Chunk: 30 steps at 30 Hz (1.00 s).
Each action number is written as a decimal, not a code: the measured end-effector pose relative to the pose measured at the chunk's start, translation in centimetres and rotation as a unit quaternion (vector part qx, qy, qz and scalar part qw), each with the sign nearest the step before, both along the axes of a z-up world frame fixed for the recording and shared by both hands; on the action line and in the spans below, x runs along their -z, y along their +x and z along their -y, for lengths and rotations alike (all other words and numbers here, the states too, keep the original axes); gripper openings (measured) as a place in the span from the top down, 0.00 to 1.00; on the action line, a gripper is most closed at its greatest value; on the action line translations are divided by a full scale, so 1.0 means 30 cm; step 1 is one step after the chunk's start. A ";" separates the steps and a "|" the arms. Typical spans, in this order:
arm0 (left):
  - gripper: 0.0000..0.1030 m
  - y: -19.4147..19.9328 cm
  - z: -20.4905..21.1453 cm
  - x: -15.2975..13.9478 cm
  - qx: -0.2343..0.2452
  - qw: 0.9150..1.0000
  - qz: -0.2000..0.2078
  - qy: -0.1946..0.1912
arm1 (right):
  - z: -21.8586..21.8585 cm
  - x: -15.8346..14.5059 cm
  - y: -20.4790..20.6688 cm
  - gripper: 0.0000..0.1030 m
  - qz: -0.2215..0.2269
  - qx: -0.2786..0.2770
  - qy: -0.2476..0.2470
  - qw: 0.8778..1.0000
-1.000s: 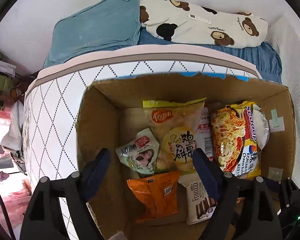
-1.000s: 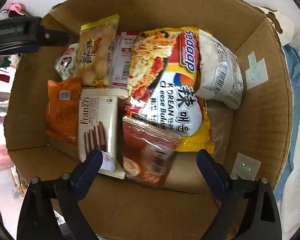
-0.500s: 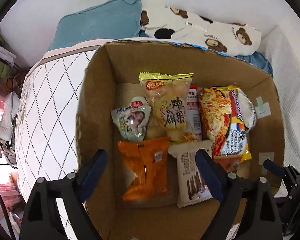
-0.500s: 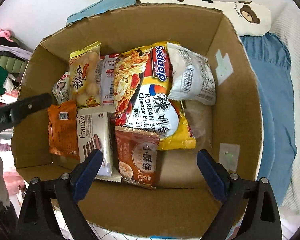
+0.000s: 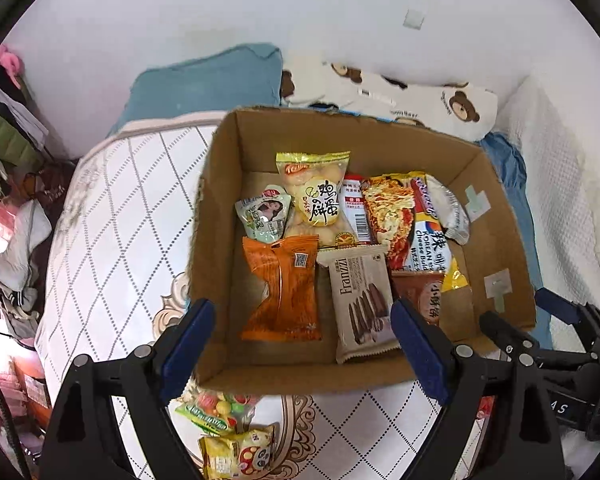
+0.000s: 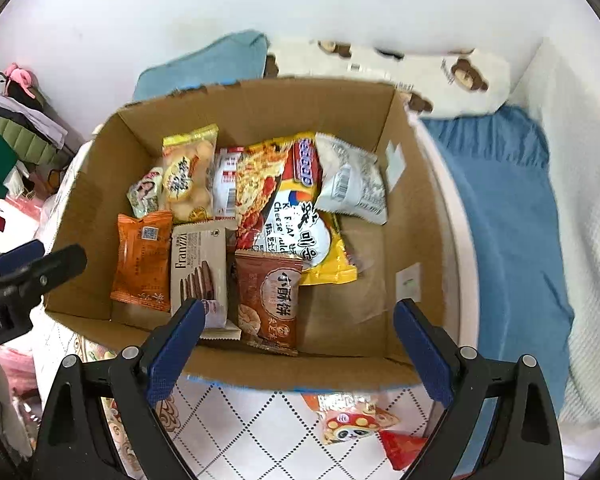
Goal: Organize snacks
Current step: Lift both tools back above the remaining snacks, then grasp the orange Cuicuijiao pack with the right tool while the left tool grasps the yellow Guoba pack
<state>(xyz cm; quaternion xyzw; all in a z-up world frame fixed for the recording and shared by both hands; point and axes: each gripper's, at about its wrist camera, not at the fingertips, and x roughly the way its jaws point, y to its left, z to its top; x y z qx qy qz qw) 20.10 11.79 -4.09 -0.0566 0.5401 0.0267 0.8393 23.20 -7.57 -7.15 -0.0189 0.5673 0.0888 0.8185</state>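
An open cardboard box [image 5: 216,216] [image 6: 404,208] sits on a quilted mattress and holds several snack packs: an orange pack [image 5: 282,288] [image 6: 142,260], a Franzzi wafer pack [image 5: 362,304] [image 6: 198,272], a brown biscuit pack [image 6: 270,300], a yellow noodle pack [image 6: 296,208] and a yellow cookie bag [image 5: 316,196]. My left gripper [image 5: 300,344] is open and empty above the box's near edge. My right gripper [image 6: 296,340] is open and empty above the box's near wall. Loose snack packs [image 5: 228,432] [image 6: 356,420] lie on the mattress in front of the box.
A teal pillow [image 5: 208,84] and a bear-print pillow [image 5: 400,100] lie behind the box by the white wall. A blue sheet [image 6: 504,216] lies to the right. Clothes and clutter [image 5: 8,128] are off the bed's left edge. The right gripper shows in the left wrist view [image 5: 560,332].
Both grippers have pulled up and back from inside the box. The whole box and loose packs on the mattress in front of it have come into view. Both stay open and empty.
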 end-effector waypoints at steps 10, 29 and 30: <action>0.13 -0.178 0.037 -0.127 0.001 0.998 0.062 0.007 | 0.022 -0.174 -0.182 0.06 0.084 0.002 0.005 0.996; 0.13 -0.392 -0.123 0.201 -0.105 0.994 -0.041 0.011 | 0.171 0.224 -0.263 0.06 -0.025 0.035 -0.008 0.999; 0.13 -0.411 -0.136 0.224 -0.112 0.992 -0.053 0.007 | 0.163 0.264 -0.260 0.06 -0.032 0.028 -0.014 0.999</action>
